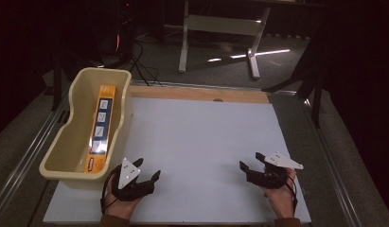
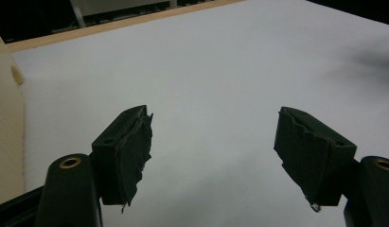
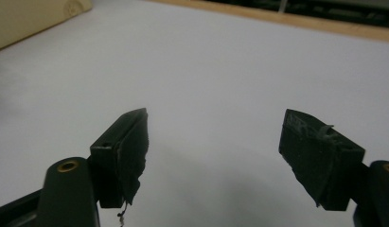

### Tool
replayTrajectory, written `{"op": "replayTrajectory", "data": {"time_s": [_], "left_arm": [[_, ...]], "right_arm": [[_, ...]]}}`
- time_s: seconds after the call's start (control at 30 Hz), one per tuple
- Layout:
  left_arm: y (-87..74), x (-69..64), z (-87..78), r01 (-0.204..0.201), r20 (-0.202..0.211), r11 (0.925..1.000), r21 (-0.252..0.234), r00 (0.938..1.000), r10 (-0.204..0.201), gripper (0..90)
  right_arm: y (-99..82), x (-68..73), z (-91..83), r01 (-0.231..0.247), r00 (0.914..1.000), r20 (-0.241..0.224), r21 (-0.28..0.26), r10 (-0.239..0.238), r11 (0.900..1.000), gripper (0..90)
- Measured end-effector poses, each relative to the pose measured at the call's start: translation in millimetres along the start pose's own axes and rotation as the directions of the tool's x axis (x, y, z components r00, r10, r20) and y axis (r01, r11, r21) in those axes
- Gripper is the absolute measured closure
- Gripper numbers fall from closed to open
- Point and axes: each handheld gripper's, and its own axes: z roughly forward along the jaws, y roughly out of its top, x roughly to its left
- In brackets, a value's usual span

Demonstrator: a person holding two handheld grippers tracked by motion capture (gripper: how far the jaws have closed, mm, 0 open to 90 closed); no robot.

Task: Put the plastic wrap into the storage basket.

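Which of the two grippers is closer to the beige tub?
The left gripper. It sits just off the tub's near corner, while the right gripper is across the white board, far from it.

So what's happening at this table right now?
A person sits at a white table with a two-jaw gripper in each hand. The left gripper and right gripper both rest near the table's near edge, jaws open and holding nothing. At the left stands a cream tub with a long orange box lying inside it. Nobody is touching the box at this moment.
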Motion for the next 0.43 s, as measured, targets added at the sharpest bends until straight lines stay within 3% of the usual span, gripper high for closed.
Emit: {"op": "replayTrajectory", "data": {"time_s": [0.23,0.43], "left_arm": [[-0.7,-1.2,0.8,0.004,0.002,1.0,0.005,1.0,-0.004,27.6],[-0.1,-0.2,0.6,0.004,0.001,1.0,0.006,1.0,-0.004,27.6]], "right_arm": [[-10.2,-5.7,-19.8,0.009,0.9998,-0.015,-0.045,-0.009,0.9989,21.3],[-11.0,-5.0,-17.9,0.02,0.9994,-0.026,-0.045,-0.022,0.9988,20.4]]}}
